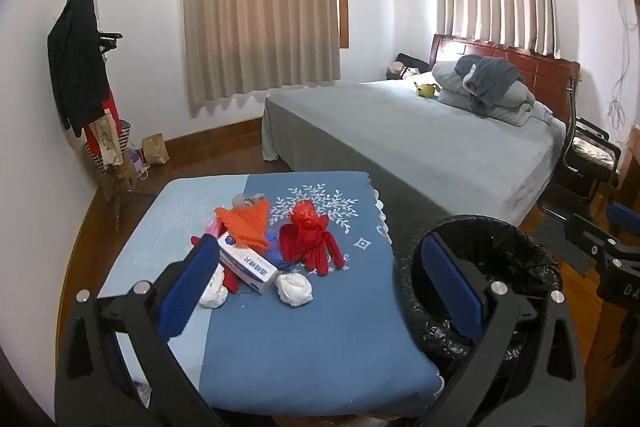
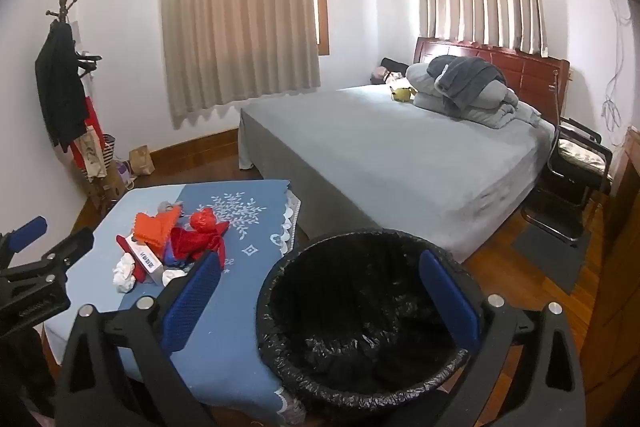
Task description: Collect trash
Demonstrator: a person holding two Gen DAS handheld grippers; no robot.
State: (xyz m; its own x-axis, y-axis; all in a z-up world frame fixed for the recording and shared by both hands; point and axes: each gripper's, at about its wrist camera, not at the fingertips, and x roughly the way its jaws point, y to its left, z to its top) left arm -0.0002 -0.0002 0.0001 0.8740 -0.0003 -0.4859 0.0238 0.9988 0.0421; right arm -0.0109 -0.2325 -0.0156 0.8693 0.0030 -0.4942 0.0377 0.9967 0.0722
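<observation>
A pile of trash lies on a blue-clothed table (image 1: 312, 327): a white and blue carton (image 1: 248, 263), an orange wrapper (image 1: 246, 223), a red crumpled bag (image 1: 308, 235) and two white paper wads (image 1: 294, 287). My left gripper (image 1: 316, 283) is open and empty above the table's near side, its left pad beside the carton. A bin with a black liner (image 2: 360, 327) stands right of the table. My right gripper (image 2: 320, 297) is open and empty over the bin's mouth. The pile also shows in the right wrist view (image 2: 176, 243).
A grey bed (image 1: 440, 143) fills the right of the room, with folded bedding (image 1: 484, 89) at its head. A coat stand (image 1: 84, 75) with clothes is at the left wall, a paper bag (image 1: 155, 149) on the floor, a chair (image 1: 588, 163) at far right.
</observation>
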